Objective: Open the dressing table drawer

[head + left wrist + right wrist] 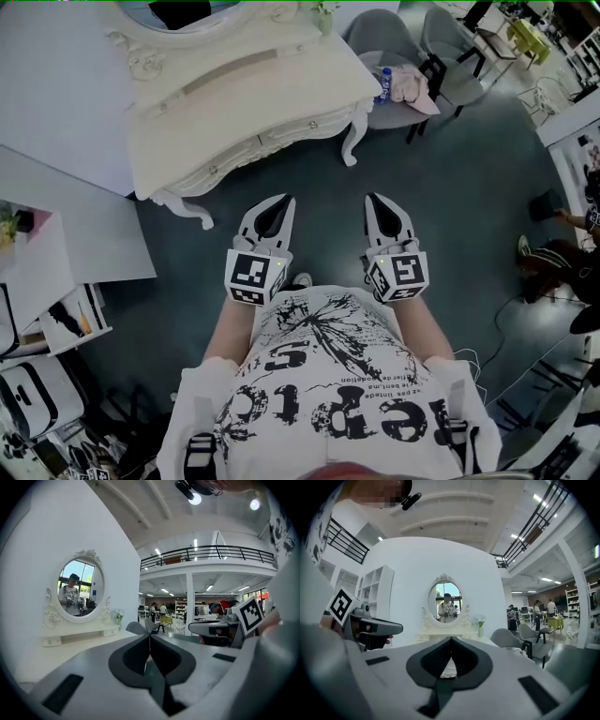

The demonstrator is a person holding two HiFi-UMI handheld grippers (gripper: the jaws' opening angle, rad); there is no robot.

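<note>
Held side by side at frame centre: left tongs (284,200) and right tongs (371,199), both pressed together, empty. White dressing table (234,94) at upper left; drawer (234,156) closed along its front edge, well apart from both tongs. Grey chairs (394,42) at upper right.

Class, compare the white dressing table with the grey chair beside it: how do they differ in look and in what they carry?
The dressing table is cream-white with curled, carved legs; the grey chair has thin, dark, straight legs. The chair's seat holds a pink cloth and a bottle; the front of the table's top is bare. Both stand on the dark floor.
</note>
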